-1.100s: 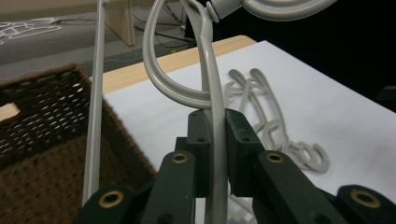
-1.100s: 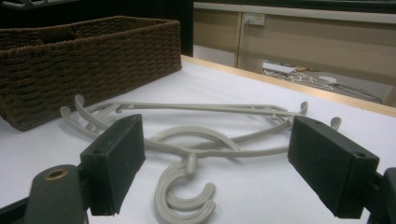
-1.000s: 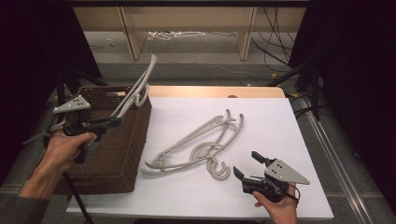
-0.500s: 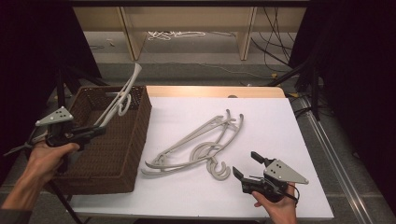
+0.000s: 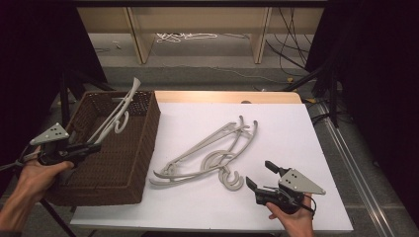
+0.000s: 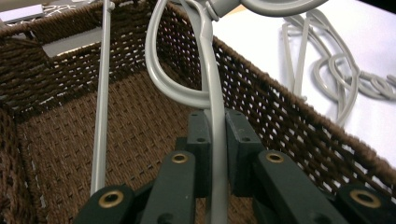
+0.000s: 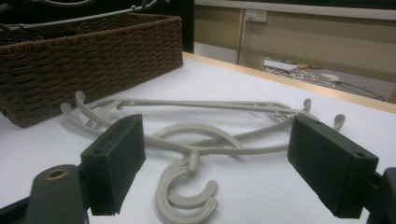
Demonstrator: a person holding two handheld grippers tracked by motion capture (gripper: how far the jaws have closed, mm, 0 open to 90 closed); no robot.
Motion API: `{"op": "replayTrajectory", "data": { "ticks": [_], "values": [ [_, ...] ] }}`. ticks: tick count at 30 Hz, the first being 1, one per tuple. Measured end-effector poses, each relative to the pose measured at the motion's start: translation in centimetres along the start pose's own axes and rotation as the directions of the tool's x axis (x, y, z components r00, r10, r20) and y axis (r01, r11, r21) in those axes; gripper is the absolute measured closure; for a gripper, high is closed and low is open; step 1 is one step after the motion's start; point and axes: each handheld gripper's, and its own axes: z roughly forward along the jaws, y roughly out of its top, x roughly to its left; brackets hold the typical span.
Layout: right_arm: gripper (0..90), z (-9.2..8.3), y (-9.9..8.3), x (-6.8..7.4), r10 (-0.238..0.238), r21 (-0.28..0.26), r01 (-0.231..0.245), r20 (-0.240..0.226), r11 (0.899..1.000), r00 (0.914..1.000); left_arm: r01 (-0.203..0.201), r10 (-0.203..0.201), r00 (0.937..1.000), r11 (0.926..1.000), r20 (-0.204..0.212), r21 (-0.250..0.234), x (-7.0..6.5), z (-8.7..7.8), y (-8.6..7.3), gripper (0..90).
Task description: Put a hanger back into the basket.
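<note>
My left gripper (image 5: pixel 94 147) hangs over the near left of a brown wicker basket (image 5: pixel 148 140). It is shut on one arm of a grey plastic hanger (image 5: pixel 114 117), which slants up and away across the basket. In the left gripper view the jaws (image 6: pixel 215 128) pinch that hanger (image 6: pixel 211 74) above the woven basket (image 6: pixel 280 107) floor. Several more grey hangers (image 5: pixel 207 150) lie tangled on the white table top (image 5: pixel 296 133). My right gripper (image 5: pixel 261 175) rests open near the table's front right, just behind their hooks. The right gripper view shows its pads wide apart (image 7: pixel 222 163) facing the hangers (image 7: pixel 196 140).
The basket (image 7: pixel 93 51) fills the table's left end. A wooden strip (image 5: pixel 222 96) edges the table at the back. Beyond it are a grey floor with loose cables (image 5: pixel 185 37) and wooden furniture legs. Dark tripod legs (image 5: pixel 64 98) stand at left, and more at right.
My left gripper has moved left, toward the near side and down, carrying the hanger lower over the basket. The right gripper has stayed still.
</note>
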Motion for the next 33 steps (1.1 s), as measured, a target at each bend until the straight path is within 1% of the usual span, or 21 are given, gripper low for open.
{"op": "replayTrajectory", "data": {
  "ticks": [2, 7, 8, 9, 10, 11, 12, 14, 16, 17, 18, 20, 23, 24, 25, 26, 27, 28, 30, 31, 33],
  "values": [
    [19.9, -0.1, 0.1, 0.0, -0.012, 0.018, 0.012, 0.005, 1.000, 0.9999, -0.013, 0.013, 0.9999, 0.9998, -0.001, 0.014, 0.2, 0.0, -0.3, 81.4],
    [20.0, 0.0, 0.1, 0.0, -0.004, 0.013, 0.004, 0.000, 1.000, 1.0000, -0.034, 0.033, 0.9994, 0.9985, 0.009, 0.042, 0.2, 0.1, -0.8, 81.4],
    [20.0, 0.0, 0.0, 0.0, -0.001, -0.001, 0.001, -0.004, 1.000, 1.0000, -0.025, 0.025, 0.9996, 0.9995, 0.009, 0.021, 0.1, 0.3, -0.9, 81.4],
    [20.0, 0.0, 0.0, 0.0, -0.001, -0.001, 0.001, 0.000, 1.000, 1.0000, -0.041, 0.040, 0.9992, 0.9973, 0.008, 0.062, 0.2, 0.1, -0.7, 81.4],
    [20.0, 0.0, 0.0, 0.0, 0.000, -0.001, 0.000, -0.004, 1.000, 1.0000, -0.051, 0.051, 0.9986, 0.9974, 0.014, 0.051, 0.3, 0.2, -0.7, 81.4],
    [20.0, 0.0, 0.0, 0.0, 0.000, -0.001, 0.000, -0.004, 1.000, 1.0000, -0.039, 0.038, 0.9992, 0.9980, 0.015, 0.051, 0.2, 0.2, -0.6, 81.4],
    [20.0, 0.0, 0.1, 0.0, 0.000, 0.002, 0.000, -0.006, 1.000, 1.0000, -0.056, 0.055, 0.9983, 0.9958, 0.020, 0.073, 0.3, 0.1, -0.4, 81.4],
    [20.0, 0.0, 0.1, 0.0, -0.006, 0.009, 0.006, 0.002, 1.000, 1.0000, -0.069, 0.067, 0.9975, 0.9946, 0.022, 0.078, 0.2, 0.0, -0.3, 81.4],
    [20.0, 0.0, 0.1, 0.0, -0.008, 0.010, 0.008, 0.003, 1.000, 1.0000, -0.049, 0.048, 0.9986, 0.9971, 0.022, 0.058, -0.1, 0.1, -0.4, 81.4],
    [20.0, 0.0, 0.1, 0.0, 0.001, 0.001, -0.001, -0.006, 1.000, 1.0000, -0.114, 0.110, 0.9930, 0.9881, 0.042, 0.103, 0.1, -0.3, -0.4, 81.4],
    [20.0, 0.0, 0.1, 0.0, 0.000, 0.000, 0.000, -0.005, 1.000, 1.0000, -0.122, 0.119, 0.9921, 0.9890, 0.040, 0.085, 0.1, -0.2, -0.5, 81.4],
    [20.0, 0.0, 0.0, 0.0, -0.001, 0.001, 0.001, -0.005, 1.000, 1.0000, -0.073, 0.071, 0.9967, 0.9960, 0.039, 0.051, -0.3, 0.3, -0.6, 81.4],
    [20.0, 0.0, 0.0, 0.1, -0.004, 0.007, 0.005, -0.004, 1.000, 1.0000, -0.105, 0.102, 0.9940, 0.9912, 0.041, 0.082, -0.1, 0.1, -0.4, 81.4],
    [20.0, 0.0, 0.1, 0.0, -0.011, 0.013, 0.011, 0.000, 1.000, 0.9999, -0.072, 0.069, 0.9968, 0.9955, 0.040, 0.062, -0.3, 0.3, -0.5, 81.4],
    [20.0, 0.1, 0.0, 0.0, -0.002, -0.002, 0.002, -0.011, 1.000, 0.9999, -0.071, 0.068, 0.9969, 0.9953, 0.040, 0.066, -0.3, 0.3, -0.5, 81.4],
    [20.0, 0.1, 0.0, 0.0, 0.001, 0.002, -0.001, -0.006, 1.000, 1.0000, -0.124, 0.120, 0.9916, 0.9865, 0.048, 0.107, 0.1, -0.1, -0.4, 81.4],
    [20.0, 0.0, 0.0, -0.1, -0.006, 0.013, 0.006, 0.000, 1.000, 1.0000, -0.084, 0.082, 0.9957, 0.9942, 0.044, 0.067, -0.2, 0.2, -0.6, 81.4],
    [20.0, 0.0, 0.0, 0.0, -0.002, 0.002, 0.002, -0.006, 1.000, 1.0000, -0.089, 0.086, 0.9952, 0.9931, 0.048, 0.076, -0.2, 0.2, -0.6, 81.4],
    [20.0, 0.0, 0.0, 0.0, -0.003, 0.001, 0.003, -0.006, 1.000, 1.0000, -0.142, 0.136, 0.9892, 0.9827, 0.056, 0.119, 0.1, 0.1, -0.6, 81.3],
    [20.0, 0.0, 0.0, -0.1, -0.007, 0.007, 0.007, -0.001, 1.000, 1.0000, -0.109, 0.104, 0.9935, 0.9886, 0.046, 0.104, 0.0, 0.5, -0.7, 81.4],
    [20.0, 0.1, 0.0, 0.0, -0.008, 0.011, 0.008, -0.003, 1.000, 1.0000, -0.116, 0.109, 0.9926, 0.9833, 0.053, 0.140, 0.2, 0.7, -0.6, 81.4]
  ]
}}
